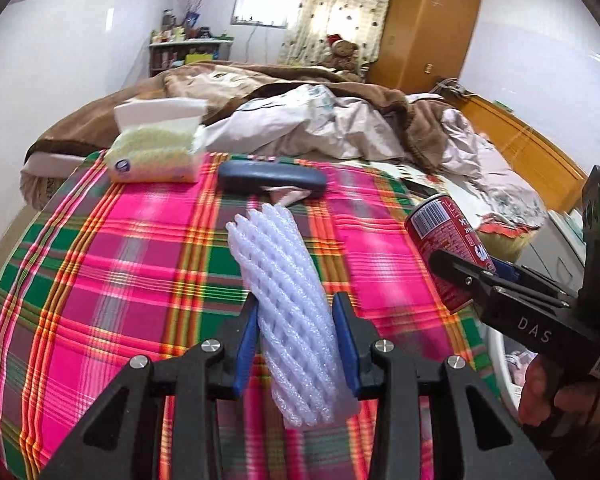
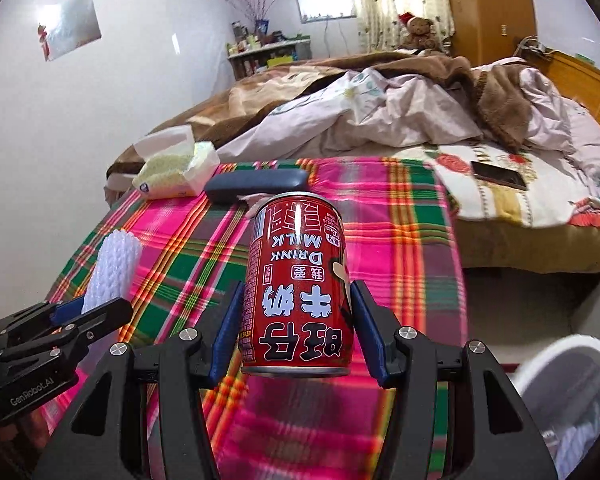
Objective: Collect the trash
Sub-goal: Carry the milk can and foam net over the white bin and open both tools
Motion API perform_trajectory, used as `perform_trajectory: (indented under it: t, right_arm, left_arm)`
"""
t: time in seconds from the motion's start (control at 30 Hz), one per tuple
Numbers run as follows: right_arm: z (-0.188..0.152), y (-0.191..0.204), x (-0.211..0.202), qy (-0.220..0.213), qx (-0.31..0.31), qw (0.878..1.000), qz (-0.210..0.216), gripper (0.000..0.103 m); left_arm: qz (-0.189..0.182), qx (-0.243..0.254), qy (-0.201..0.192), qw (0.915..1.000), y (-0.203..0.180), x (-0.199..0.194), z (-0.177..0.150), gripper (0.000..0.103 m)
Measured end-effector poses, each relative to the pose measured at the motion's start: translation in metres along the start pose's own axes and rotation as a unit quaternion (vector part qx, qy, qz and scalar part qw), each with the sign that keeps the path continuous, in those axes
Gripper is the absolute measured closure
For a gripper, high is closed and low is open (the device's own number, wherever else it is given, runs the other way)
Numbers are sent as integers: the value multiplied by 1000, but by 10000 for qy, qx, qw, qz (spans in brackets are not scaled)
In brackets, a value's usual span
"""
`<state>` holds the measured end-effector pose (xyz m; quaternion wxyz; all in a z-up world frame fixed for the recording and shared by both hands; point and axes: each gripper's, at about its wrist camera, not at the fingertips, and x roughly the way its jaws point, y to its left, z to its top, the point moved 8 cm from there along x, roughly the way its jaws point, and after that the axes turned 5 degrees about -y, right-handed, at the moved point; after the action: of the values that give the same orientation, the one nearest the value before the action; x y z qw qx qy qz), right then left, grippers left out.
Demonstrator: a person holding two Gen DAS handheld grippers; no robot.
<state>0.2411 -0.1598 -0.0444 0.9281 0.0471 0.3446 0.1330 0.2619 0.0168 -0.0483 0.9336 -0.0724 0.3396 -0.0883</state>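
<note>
My left gripper is shut on a white foam fruit net, held lifted above the plaid cloth. Its blue pads press both sides of the net. My right gripper is shut on a red milk drink can, gripped upside down and lifted off the cloth. In the left wrist view the can and right gripper sit at the right edge. In the right wrist view the foam net and left gripper show at the lower left.
On the plaid cloth lie a tissue pack and a dark blue case. A white bin stands on the floor at the lower right. An unmade bed with a phone lies behind.
</note>
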Motion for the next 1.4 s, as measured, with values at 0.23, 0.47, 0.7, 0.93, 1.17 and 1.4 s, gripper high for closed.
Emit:
perform_trajectory:
  t: [0.23, 0.47, 0.7, 0.93, 1.17, 1.4]
  right_arm:
    - [-2, -26, -41, -293, 222, 9991, -218, 49]
    - [-8, -55, -76, -512, 403, 9965, -515, 49]
    - [-15, -80, -102, -632, 581, 9929, -821, 49]
    - [-32, -113, -122, -663, 825, 9871, -1204, 49]
    - [-53, -148, -134, -568, 1077, 9798, -1584, 49]
    - [-86, -181, -130, -198, 1311, 9719, -1943, 49]
  left_arm:
    - [-300, 317, -149, 9989, -43, -19, 0, 65]
    - [-613, 672, -264, 9955, -92, -34, 0, 65]
    - [-947, 979, -309, 9902, -142, -43, -6, 65]
    - [-1304, 1297, -213, 9827, -191, -41, -19, 65]
    - [-1638, 1549, 21, 9742, -238, -28, -40, 65]
    - [-1867, 1831, 394, 9644, -276, -8, -69, 65]
